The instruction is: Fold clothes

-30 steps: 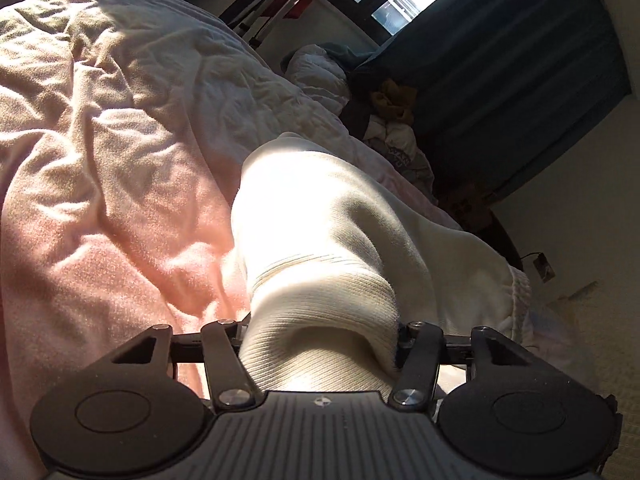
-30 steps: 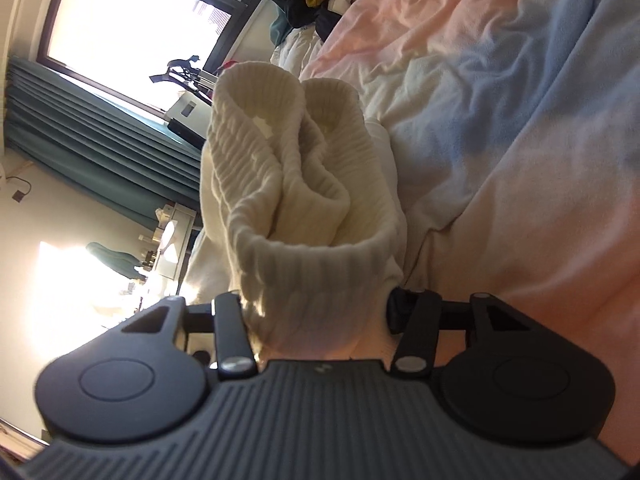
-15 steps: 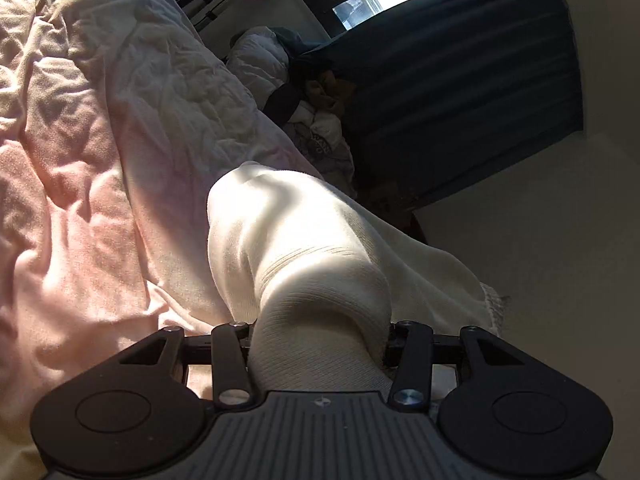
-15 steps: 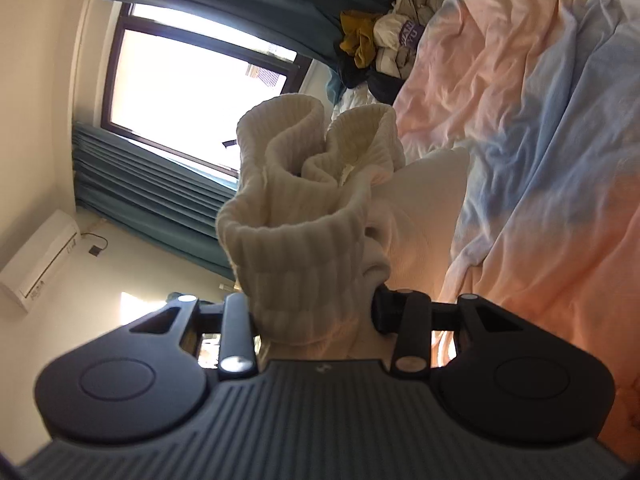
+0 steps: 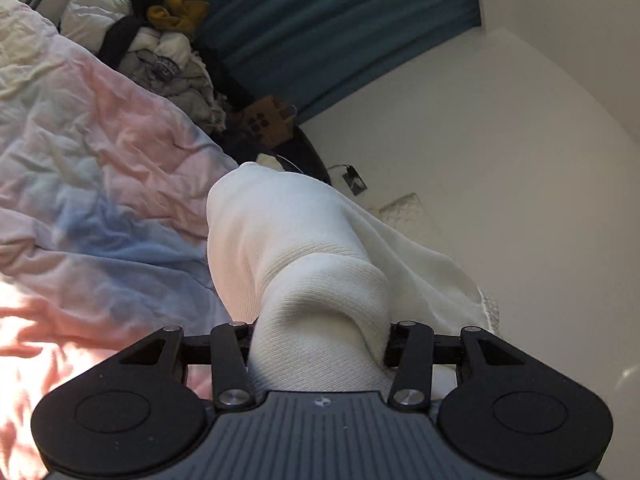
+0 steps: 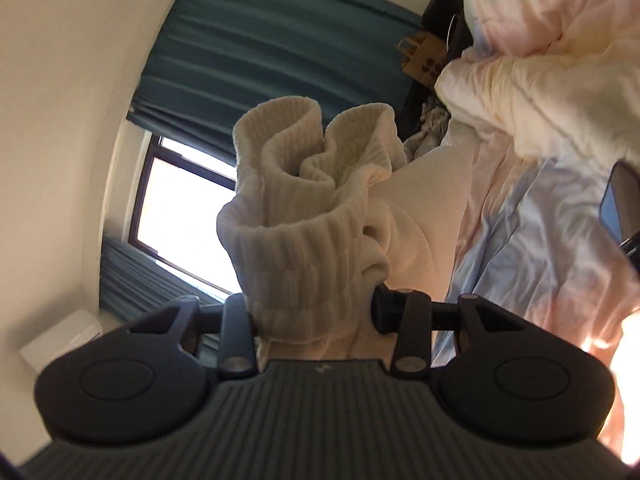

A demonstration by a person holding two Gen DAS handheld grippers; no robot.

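A cream knit garment (image 5: 304,252) with a ribbed hem is held up off the bed between both grippers. My left gripper (image 5: 320,344) is shut on a bunched ribbed part of it, and the cloth drapes forward and to the right. In the right wrist view the ribbed hem (image 6: 304,200) stands up in folds above my right gripper (image 6: 312,312), which is shut on it. The fingertips of both grippers are buried in fabric. The smooth body of the garment (image 6: 424,216) hangs behind the hem.
A rumpled pink, blue and pale yellow duvet (image 5: 92,184) covers the bed below. A heap of clothes (image 5: 160,52) lies at its far end by teal curtains (image 5: 320,28). A bright window (image 6: 180,208) and a dark phone-like object (image 6: 616,204) show on the right wrist view.
Both grippers have lifted and swung with the garment: the views now take in more wall and curtain, less bed. The grips on the ribbed cloth are unchanged.
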